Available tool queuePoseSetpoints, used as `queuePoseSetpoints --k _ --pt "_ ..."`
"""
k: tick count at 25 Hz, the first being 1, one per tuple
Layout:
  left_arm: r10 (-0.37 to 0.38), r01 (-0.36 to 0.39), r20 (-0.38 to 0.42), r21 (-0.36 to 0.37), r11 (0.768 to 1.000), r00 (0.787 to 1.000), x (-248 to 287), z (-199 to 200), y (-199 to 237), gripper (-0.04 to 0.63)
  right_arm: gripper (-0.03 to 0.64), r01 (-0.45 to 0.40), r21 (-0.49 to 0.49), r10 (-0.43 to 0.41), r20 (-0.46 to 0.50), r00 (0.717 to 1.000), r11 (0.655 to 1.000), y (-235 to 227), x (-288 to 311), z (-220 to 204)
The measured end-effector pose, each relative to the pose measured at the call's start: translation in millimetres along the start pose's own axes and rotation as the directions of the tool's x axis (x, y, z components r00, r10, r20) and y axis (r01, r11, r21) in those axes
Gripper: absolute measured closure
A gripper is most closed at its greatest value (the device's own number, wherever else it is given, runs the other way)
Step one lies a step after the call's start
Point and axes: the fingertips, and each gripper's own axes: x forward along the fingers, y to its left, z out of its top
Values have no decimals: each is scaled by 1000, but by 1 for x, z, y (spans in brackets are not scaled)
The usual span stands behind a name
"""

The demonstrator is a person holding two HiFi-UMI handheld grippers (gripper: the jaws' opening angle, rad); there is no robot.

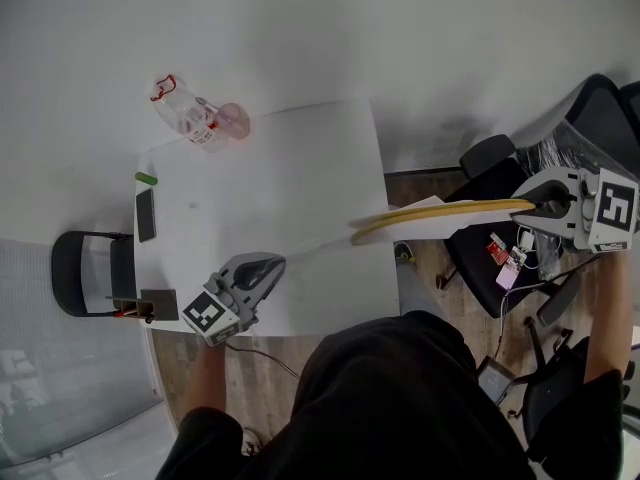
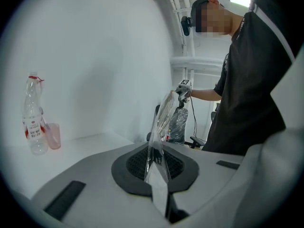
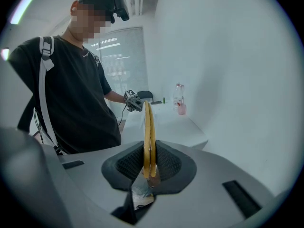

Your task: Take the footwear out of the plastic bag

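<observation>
Nearest to the person, low at the left of the head view, the left gripper (image 1: 268,268) has its jaws pressed together on one end of the plastic bag (image 2: 159,132). Its own view shows the clear film pinched flat between the pads and running away taut from them.

Further out to the right, over the floor beside the table (image 1: 300,168), the right gripper (image 1: 545,206) is clamped on the footwear (image 1: 440,217). This is a flat yellow pair, and the right gripper view shows the two soles standing on edge side by side between the pads, with a scrap of film or wrapper bunched below them.

The bag is stretched between the two grippers, so the task looks well under way: both holds are made and the two ends are drawn apart. The far tip of the footwear points back toward the left gripper, near the table's edge. The film is too clear to show whether that tip sits inside the bag's mouth or has slipped free; probably a little remains inside. What is left, by my judgement, is drawing the pair fully clear of the bag.

Further back on the table lie a dark phone (image 1: 146,215), and at the far edge a plastic bottle (image 1: 185,113) beside a pink cup (image 1: 233,120).
</observation>
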Motion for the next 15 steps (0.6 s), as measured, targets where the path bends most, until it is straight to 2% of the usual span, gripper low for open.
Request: queuePoseSetpoints --k 8,15 --pt "36 -36 -4 -42 998 999 -5 2 9 571 551 65 49 -67 29 997 997 -4 -18 -8" --pt "35 -33 24 -55 998 999 -6 4 11 571 551 140 58 -144 81 986 988 -6 -32 -6"
